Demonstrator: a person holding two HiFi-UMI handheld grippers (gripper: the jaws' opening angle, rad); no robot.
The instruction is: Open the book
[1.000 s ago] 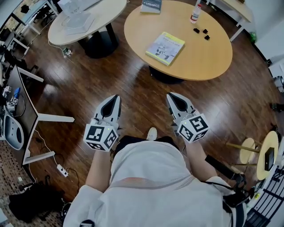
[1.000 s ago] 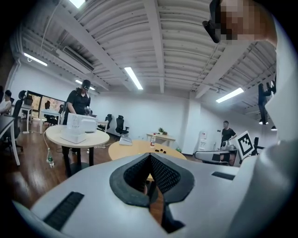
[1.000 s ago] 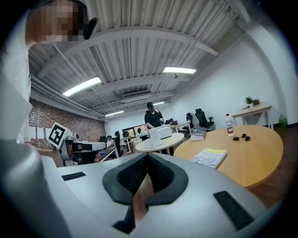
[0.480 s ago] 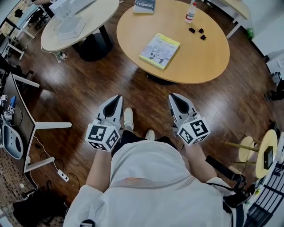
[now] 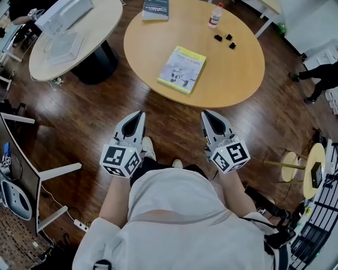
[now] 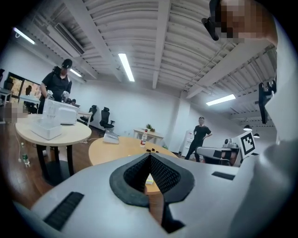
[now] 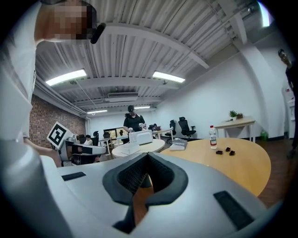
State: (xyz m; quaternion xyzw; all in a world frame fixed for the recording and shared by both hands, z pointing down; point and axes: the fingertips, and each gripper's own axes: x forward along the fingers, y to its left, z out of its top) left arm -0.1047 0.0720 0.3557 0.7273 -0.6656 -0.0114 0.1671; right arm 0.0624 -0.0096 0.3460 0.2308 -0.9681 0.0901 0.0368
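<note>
In the head view a closed book (image 5: 182, 69) with a yellow and pale blue cover lies flat on the round wooden table (image 5: 232, 74), near its front edge. My left gripper (image 5: 138, 115) and right gripper (image 5: 207, 114) are held side by side above the dark wood floor. Both stand short of the table and point toward it. Each has its jaws together with nothing between them. The left gripper view shows its shut jaws (image 6: 150, 156) aimed over the tabletop. In the right gripper view the shut jaws (image 7: 148, 156) point level at the table's left part.
A second book (image 5: 156, 9), a water bottle (image 5: 214, 16) and small black blocks (image 5: 224, 39) sit on the table's far side. Another round table (image 5: 68, 37) with white boxes stands at the left. A small stool (image 5: 316, 176) is at the right, and people stand beyond.
The person has stepped forward, so the table and book have come nearer to both grippers. Both grippers keep their pose, jaws together.
</note>
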